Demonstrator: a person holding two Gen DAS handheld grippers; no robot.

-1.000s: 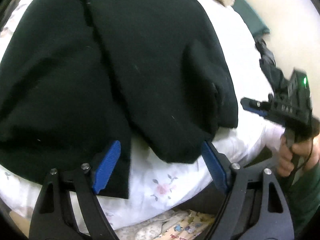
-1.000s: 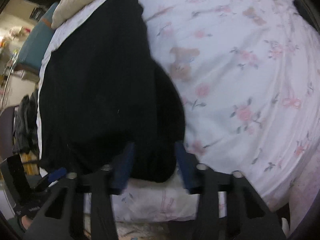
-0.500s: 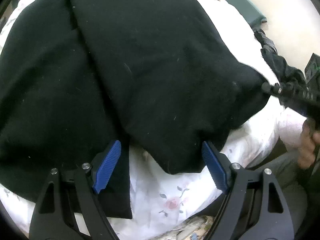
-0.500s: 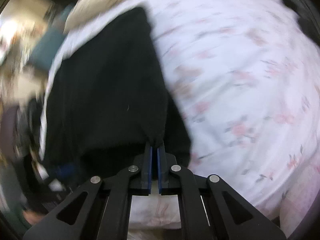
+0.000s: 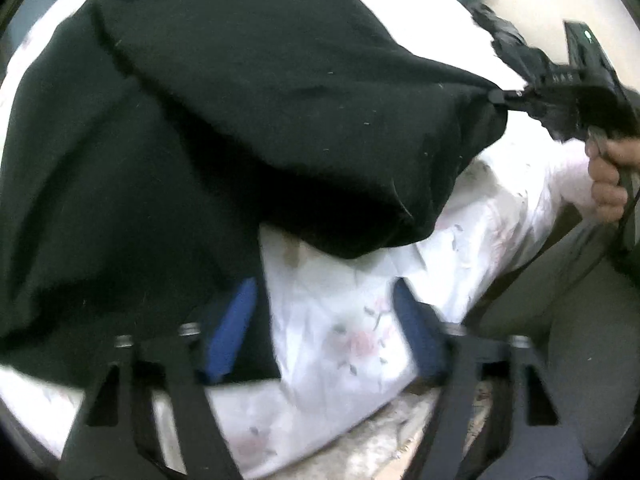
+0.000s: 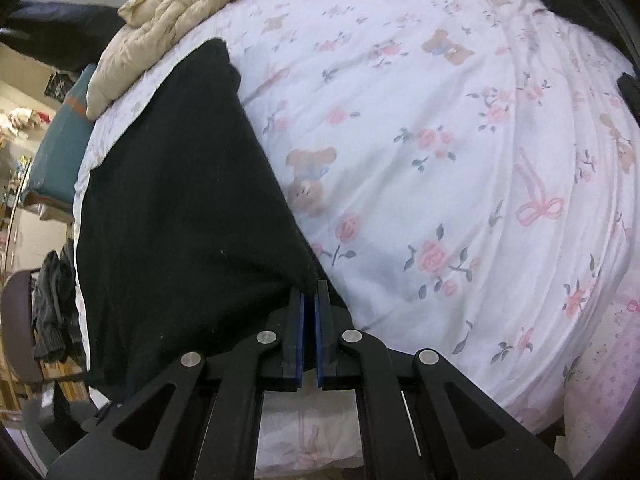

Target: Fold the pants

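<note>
Black pants (image 5: 240, 120) lie spread on a floral bed sheet (image 5: 340, 344). My left gripper (image 5: 324, 320) hovers over their near edge with its jaws closing. Its left pad (image 5: 230, 324) sits over the black hem and its right pad (image 5: 416, 332) over bare sheet, neither pressing. In the left wrist view my right gripper (image 5: 498, 96) pinches a corner of the upper pant layer and holds it lifted and taut. In the right wrist view the right gripper (image 6: 309, 294) is shut on the edge of the pants (image 6: 180, 220).
A beige blanket (image 6: 168, 8) is bunched at the far end of the bed sheet (image 6: 440, 140). A teal cushion (image 6: 60, 148) and a chair draped with dark clothes (image 6: 48, 304) stand off the left side. A hand (image 5: 608, 176) grips the right tool's handle.
The right gripper shut on the pants' edge and pulled that corner up and outward. The left gripper's jaws narrowed, and its view rolled slightly.
</note>
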